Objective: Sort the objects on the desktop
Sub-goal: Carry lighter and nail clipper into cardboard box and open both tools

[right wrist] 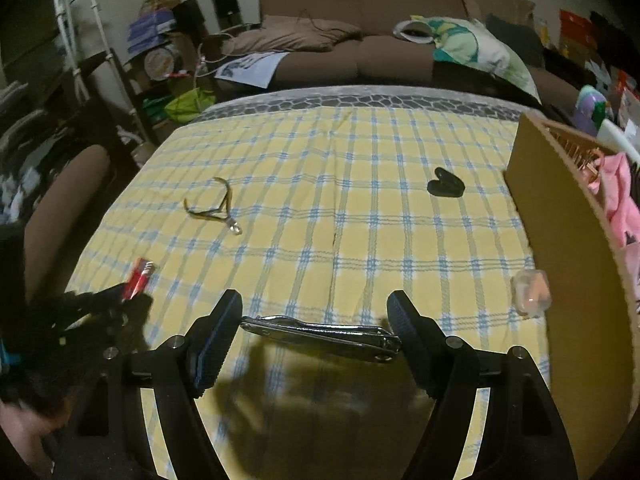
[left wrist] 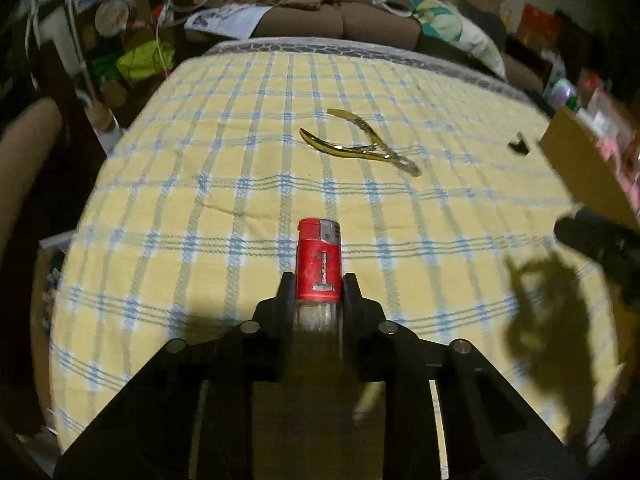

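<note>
Left hand-held gripper [left wrist: 318, 288] clenched on lighter [left wrist: 319, 260]; right hand-held gripper [right wrist: 314, 322] released, straddling clippers [right wrist: 320, 336]. Risk: closing lengthwise could skid clippers across tabletop [right wrist: 340, 208].

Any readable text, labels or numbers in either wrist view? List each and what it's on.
Nothing can be read for certain.
Red lighter held in the left gripper: a worn silver print runs down its body, too scuffed to read.
Printed sheet on the sofa: dark graphics, too small and blurred to read.
Red boxes at the far right: no legible marking.
Nail clippers between the right gripper's open fingers: no marking visible.
</note>
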The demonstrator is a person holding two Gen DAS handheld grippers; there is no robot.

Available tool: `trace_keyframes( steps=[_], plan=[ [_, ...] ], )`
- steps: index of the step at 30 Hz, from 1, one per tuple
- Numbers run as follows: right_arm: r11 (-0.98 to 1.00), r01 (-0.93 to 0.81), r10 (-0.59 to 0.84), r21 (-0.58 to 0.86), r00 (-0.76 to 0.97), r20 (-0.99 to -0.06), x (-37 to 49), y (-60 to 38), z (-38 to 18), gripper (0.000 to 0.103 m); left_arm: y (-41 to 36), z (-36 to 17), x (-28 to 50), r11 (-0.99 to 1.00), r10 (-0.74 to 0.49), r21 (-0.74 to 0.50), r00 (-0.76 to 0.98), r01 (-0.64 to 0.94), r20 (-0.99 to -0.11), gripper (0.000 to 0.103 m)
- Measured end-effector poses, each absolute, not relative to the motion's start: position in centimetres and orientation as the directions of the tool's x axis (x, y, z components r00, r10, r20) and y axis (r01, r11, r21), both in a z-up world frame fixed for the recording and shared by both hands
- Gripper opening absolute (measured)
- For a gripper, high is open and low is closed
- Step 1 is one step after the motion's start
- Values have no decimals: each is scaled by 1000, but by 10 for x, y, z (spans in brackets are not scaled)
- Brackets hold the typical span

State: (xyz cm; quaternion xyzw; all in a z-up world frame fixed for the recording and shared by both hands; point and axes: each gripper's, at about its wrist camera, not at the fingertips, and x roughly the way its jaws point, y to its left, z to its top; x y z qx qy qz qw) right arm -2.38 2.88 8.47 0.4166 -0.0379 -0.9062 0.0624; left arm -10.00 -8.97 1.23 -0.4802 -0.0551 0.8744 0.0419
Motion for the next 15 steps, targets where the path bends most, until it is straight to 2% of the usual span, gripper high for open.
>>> trace_keyframes(
  steps=[7,15],
  plan=[
    [-985,153,-162,77,-689,-706,2,31,106,77,-106,41,-93,-945,267,-328,-581,0,-769,21],
    [-984,149,-177,98,-735,-655,15,52,128,77,-85,89,-80,-932,317,-355,-634,-71,-705,21]
  ],
)
